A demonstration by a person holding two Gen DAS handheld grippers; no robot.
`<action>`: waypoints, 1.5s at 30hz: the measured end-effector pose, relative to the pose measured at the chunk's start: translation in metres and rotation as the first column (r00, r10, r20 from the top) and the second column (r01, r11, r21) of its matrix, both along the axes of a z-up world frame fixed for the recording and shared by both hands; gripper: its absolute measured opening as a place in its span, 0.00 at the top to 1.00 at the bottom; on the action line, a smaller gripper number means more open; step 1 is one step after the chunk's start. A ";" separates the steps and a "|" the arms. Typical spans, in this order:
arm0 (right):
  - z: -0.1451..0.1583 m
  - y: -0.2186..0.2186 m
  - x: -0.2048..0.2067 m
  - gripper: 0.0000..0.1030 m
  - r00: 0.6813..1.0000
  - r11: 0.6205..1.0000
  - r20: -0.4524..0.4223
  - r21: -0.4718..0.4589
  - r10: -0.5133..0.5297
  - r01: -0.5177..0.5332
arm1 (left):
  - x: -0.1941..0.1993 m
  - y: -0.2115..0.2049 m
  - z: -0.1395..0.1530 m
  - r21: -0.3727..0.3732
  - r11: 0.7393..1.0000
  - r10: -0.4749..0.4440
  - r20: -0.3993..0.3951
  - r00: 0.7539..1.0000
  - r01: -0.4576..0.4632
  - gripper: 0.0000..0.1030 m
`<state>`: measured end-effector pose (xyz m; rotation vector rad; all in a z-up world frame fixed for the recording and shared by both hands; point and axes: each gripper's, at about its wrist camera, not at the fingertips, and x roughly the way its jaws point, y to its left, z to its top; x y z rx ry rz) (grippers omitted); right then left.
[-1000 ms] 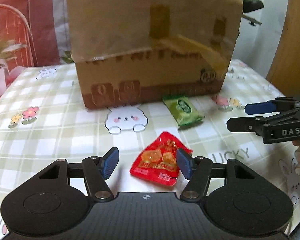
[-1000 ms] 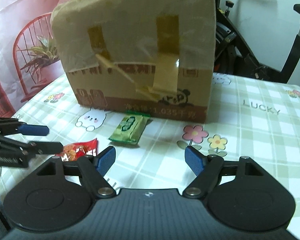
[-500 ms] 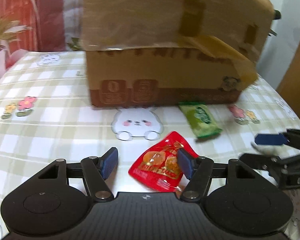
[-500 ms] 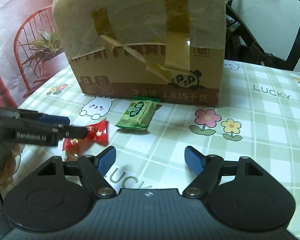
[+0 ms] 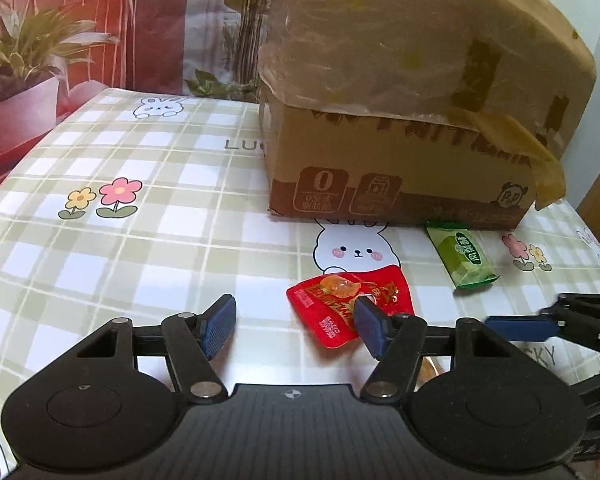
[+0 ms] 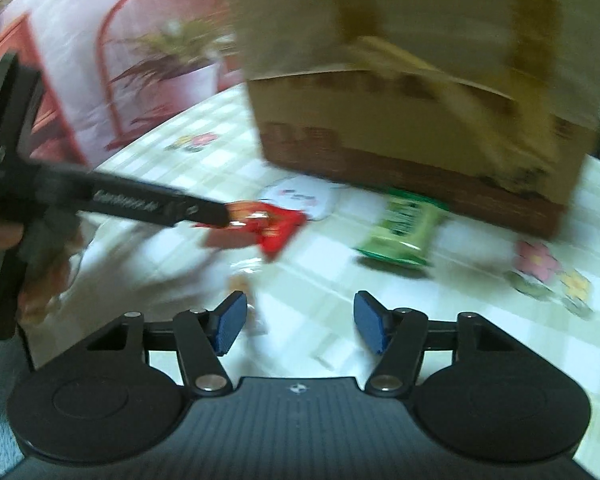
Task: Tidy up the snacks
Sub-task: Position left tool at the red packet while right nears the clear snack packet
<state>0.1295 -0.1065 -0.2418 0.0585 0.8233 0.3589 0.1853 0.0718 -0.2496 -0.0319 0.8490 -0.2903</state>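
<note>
So the left gripper point(image 5: 296, 327) has its jaws parted, nothing pinched. The red snack packet point(image 5: 342, 304) lies flat on the checked tablecloth point(image 5: 148, 216), right at the right-hand pad and partly behind it, not centred in the gap. The green snack packet point(image 5: 462, 258) sits well ahead and off to the right, just in front of the cardboard box point(image 5: 404, 128). The right gripper point(image 6: 296, 322) has just been closing its jaws, still apart, only tablecloth between them. Its view is blurry.
</note>
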 end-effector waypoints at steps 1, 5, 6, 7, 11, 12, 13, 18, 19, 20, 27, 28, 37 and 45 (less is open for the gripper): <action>0.000 0.005 0.002 0.43 1.000 1.000 0.003 0.000 0.010 -0.010 | 0.000 0.000 0.000 0.000 1.000 -0.005 0.003 1.000 0.005 0.35; -0.002 0.020 0.009 0.50 0.999 0.999 0.004 0.005 0.032 -0.032 | 0.001 0.001 0.002 -0.011 1.000 -0.029 0.010 1.000 0.029 0.35; -0.003 0.021 0.010 0.50 1.000 1.000 0.003 0.008 0.030 -0.030 | 0.001 0.000 0.003 -0.009 0.999 -0.033 0.012 0.999 0.033 0.35; -0.003 0.022 0.010 0.50 1.000 1.000 0.000 0.015 0.025 -0.025 | 0.003 0.000 0.003 -0.007 0.999 -0.031 0.015 0.999 0.032 0.35; 0.001 0.020 0.010 0.50 1.000 0.999 0.005 0.036 0.014 -0.014 | 0.005 0.004 0.004 -0.022 1.000 -0.016 0.016 1.000 0.016 0.35; 0.001 0.021 0.010 0.50 1.000 1.000 0.007 0.028 0.013 -0.013 | 0.005 0.004 0.005 -0.020 1.000 -0.013 0.019 1.000 0.014 0.35; 0.001 0.020 0.011 0.50 1.000 1.000 0.002 0.022 0.003 -0.003 | 0.004 0.004 0.005 -0.019 1.000 -0.012 0.022 1.000 0.012 0.35; 0.002 0.016 0.017 0.47 0.998 0.998 0.003 0.028 -0.060 0.060 | 0.003 0.006 0.008 -0.023 1.000 -0.001 0.031 1.000 0.002 0.35; 0.002 0.017 0.019 0.47 0.998 0.998 0.003 0.026 -0.063 0.063 | 0.003 0.005 0.008 -0.022 1.000 -0.001 0.032 0.999 0.002 0.35; 0.001 0.018 0.021 0.46 0.998 0.998 0.004 0.021 -0.067 0.067 | 0.003 0.005 0.009 -0.022 1.000 -0.002 0.034 0.999 0.003 0.35; 0.003 0.022 0.017 0.43 0.998 0.998 0.002 -0.031 -0.061 0.061 | -0.001 0.005 0.012 -0.022 1.000 -0.012 0.047 0.999 0.013 0.35; 0.005 0.020 0.014 0.43 0.999 0.998 0.006 -0.046 -0.047 0.048 | -0.001 0.005 0.012 -0.024 1.000 -0.012 0.048 0.999 0.013 0.35; 0.010 0.004 0.002 0.43 0.996 0.994 0.003 -0.061 -0.093 0.093 | -0.001 0.006 0.011 -0.039 0.999 -0.007 0.057 0.998 0.010 0.35; 0.006 0.025 0.027 0.43 0.996 0.995 -0.003 -0.044 -0.094 0.094 | -0.009 0.014 0.013 -0.038 0.999 0.003 0.063 0.998 -0.001 0.35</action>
